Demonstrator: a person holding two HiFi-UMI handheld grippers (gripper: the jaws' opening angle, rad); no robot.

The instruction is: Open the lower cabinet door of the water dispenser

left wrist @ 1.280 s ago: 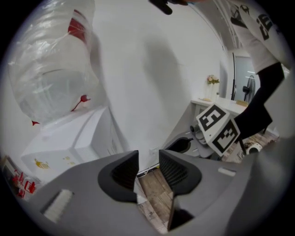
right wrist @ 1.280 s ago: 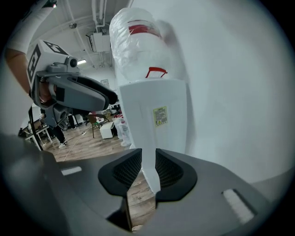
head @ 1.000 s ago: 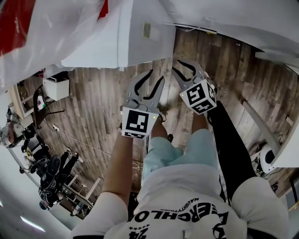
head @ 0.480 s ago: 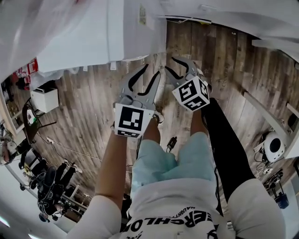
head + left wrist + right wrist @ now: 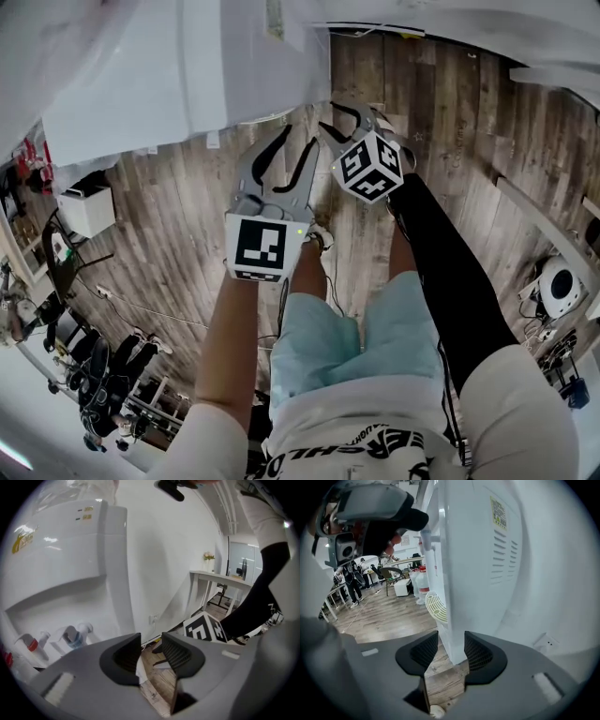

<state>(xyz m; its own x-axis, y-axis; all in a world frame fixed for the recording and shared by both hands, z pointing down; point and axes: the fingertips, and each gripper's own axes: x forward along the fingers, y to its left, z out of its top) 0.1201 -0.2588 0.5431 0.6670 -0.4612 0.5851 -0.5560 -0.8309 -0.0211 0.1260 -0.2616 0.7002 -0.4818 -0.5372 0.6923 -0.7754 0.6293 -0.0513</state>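
The white water dispenser (image 5: pixel 178 89) stands at the upper left of the head view, on the wooden floor. In the left gripper view its front (image 5: pixel 70 569) shows a red tap (image 5: pixel 30 644) and a blue tap (image 5: pixel 73 637); the lower cabinet door is hidden behind the gripper body. My left gripper (image 5: pixel 298 141) (image 5: pixel 151 652) is open and holds nothing. My right gripper (image 5: pixel 330 116) (image 5: pixel 451 651) is beside the dispenser's vented side (image 5: pixel 487 559). Its jaws have just been opening, with nothing between them; the dispenser's bottom corner shows beyond the gap.
A white wall with a socket (image 5: pixel 547 642) runs behind the dispenser. A round white fan (image 5: pixel 436 606) sits by its base. The room beyond holds a white box (image 5: pixel 86 208), chairs, tables and people. A white table (image 5: pixel 220 581) stands along the wall.
Both grippers have sunk and come closer to the dispenser's lower part. The right jaws stand wider apart than before.
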